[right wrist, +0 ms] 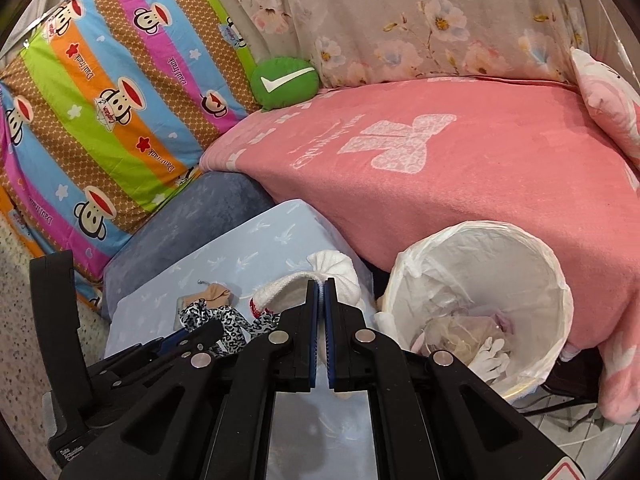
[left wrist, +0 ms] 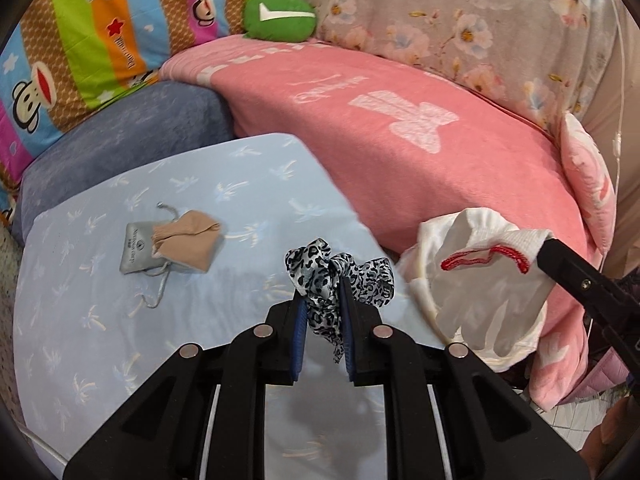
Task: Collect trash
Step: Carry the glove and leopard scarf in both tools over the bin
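Observation:
In the left wrist view my left gripper (left wrist: 322, 292) is shut on a leopard-print cloth (left wrist: 316, 276), which hangs bunched between the blue pads above the light blue cushion (left wrist: 240, 184). To its right, my right gripper (left wrist: 546, 250) pinches the red-hemmed cuff of a white glove (left wrist: 472, 292) and holds it in the air. The right wrist view shows my right gripper (right wrist: 321, 285) shut on the white glove (right wrist: 334, 266). The white-lined trash bin (right wrist: 400, 276) stands open just right of it, with crumpled waste inside. The left gripper (right wrist: 200, 330) with the leopard-print cloth (right wrist: 226, 318) sits low on the left.
A grey drawstring pouch (left wrist: 138, 248) and a beige stocking (left wrist: 188, 240) lie on the light blue cushion. Behind are a pink blanket (left wrist: 400, 128), a blue-grey cushion (left wrist: 132, 136), a striped monkey-print quilt (right wrist: 100, 100), a green round pillow (right wrist: 284, 82) and a floral curtain (right wrist: 400, 20).

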Demonstrator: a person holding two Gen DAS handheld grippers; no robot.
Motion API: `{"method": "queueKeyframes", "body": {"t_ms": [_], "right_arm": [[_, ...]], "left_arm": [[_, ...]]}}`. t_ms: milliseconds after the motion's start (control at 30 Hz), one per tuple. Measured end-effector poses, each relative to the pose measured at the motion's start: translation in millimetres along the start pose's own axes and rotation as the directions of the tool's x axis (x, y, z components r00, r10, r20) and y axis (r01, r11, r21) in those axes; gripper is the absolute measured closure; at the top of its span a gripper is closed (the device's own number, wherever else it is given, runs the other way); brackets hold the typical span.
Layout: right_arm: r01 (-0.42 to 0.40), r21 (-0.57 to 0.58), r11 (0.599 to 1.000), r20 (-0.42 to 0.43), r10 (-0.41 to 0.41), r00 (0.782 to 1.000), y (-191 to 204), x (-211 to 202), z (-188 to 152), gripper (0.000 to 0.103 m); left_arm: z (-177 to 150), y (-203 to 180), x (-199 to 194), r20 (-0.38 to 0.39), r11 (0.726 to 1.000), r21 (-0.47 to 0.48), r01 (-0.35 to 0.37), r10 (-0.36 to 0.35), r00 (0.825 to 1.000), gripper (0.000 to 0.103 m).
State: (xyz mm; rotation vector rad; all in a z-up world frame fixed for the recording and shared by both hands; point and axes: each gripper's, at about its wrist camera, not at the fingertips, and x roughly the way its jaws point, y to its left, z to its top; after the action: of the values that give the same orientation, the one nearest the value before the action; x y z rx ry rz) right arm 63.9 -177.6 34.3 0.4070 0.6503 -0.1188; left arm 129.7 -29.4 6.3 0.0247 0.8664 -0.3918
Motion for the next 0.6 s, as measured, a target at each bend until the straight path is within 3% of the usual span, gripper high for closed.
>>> {"method": "queueKeyframes", "body": {"t_ms": [600], "right_arm": [[0.087, 0.099, 0.991, 0.073, -0.094, 0.993, -76.1, -46.0, 13.5, 0.1]], "left_arm": [[9.7, -81.5, -3.5, 0.013, 0.984, 0.139, 0.115, -0.118, 0.993, 0.087]]}}
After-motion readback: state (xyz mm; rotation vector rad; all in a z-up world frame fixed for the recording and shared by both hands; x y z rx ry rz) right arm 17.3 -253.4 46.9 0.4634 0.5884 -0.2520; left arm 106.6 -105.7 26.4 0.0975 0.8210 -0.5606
